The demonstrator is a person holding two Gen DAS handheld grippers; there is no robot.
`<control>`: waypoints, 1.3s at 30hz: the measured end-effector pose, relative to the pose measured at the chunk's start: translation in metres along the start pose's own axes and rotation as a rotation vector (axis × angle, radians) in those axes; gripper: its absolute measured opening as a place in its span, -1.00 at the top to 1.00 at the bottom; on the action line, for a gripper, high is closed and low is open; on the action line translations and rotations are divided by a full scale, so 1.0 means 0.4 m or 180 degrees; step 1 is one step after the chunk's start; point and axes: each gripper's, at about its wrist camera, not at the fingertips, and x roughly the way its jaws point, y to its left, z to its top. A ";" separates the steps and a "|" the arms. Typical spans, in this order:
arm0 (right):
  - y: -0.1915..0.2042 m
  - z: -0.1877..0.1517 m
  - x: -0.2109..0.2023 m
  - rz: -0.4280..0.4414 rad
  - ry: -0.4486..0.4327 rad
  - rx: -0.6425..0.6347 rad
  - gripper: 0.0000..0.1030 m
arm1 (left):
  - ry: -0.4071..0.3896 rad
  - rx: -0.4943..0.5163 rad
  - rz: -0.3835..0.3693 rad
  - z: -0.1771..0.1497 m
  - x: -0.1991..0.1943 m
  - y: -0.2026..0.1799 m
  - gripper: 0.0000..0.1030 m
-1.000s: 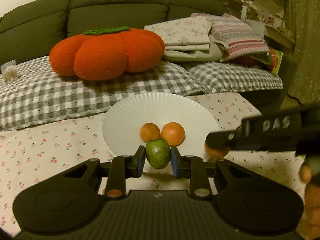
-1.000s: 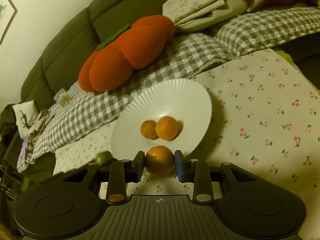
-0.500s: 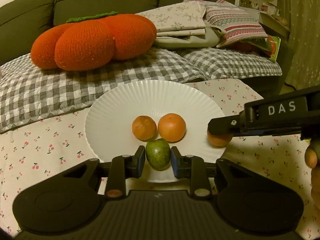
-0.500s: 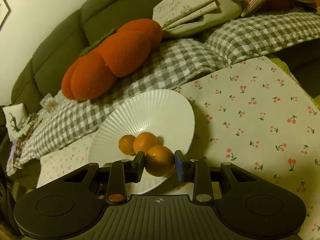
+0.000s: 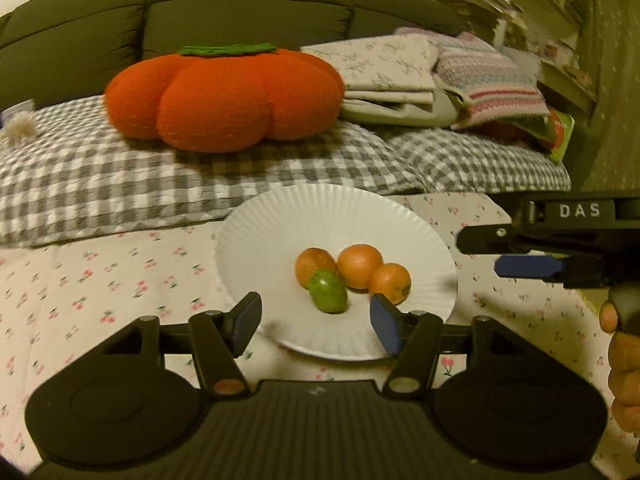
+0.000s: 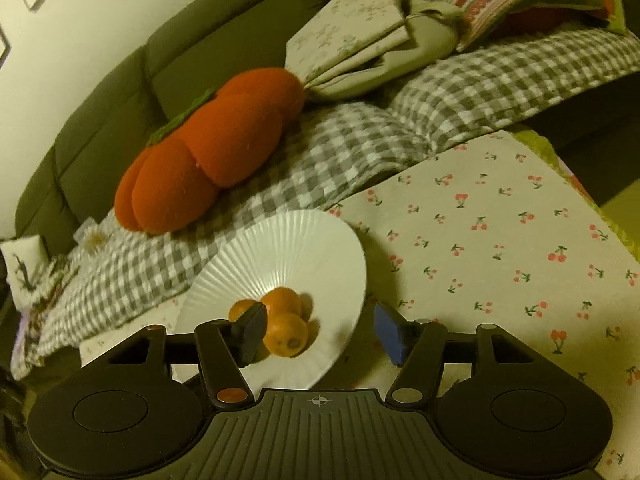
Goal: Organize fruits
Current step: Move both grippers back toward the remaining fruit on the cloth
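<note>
Left gripper (image 5: 316, 320) and right gripper (image 6: 320, 334), both with jaws now spread wide and holding nothing; half a second earlier the left clamped the green fruit (image 5: 329, 291) and the right an orange (image 6: 286, 334). Both fruits now rest on the white plate (image 5: 280, 232), touching the two oranges already there (image 5: 360, 266), so four fruits cluster together. The right gripper has drawn back beside the plate's right rim. Plate stands on the cherry-print cloth (image 6: 500, 240), before the pumpkin cushion (image 5: 224, 96).
</note>
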 end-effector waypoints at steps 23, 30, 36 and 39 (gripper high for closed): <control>0.137 -0.103 -0.148 0.0059 0.0035 -0.0625 -0.24 | 0.0265 -0.0357 0.0457 -0.081 -0.202 0.061 -0.16; 0.186 -0.132 -0.172 0.0057 0.0058 -0.0833 -0.24 | 0.0332 -0.0519 0.0493 -0.109 -0.247 0.088 -0.16; 0.224 -0.148 -0.197 0.0027 -0.0047 -0.1037 -0.33 | 0.0315 -0.0597 0.0516 -0.116 -0.262 0.111 -0.16; 0.234 -0.161 -0.196 0.0023 -0.0030 -0.1120 -0.33 | 0.0330 -0.0626 0.0514 -0.119 -0.259 0.124 -0.16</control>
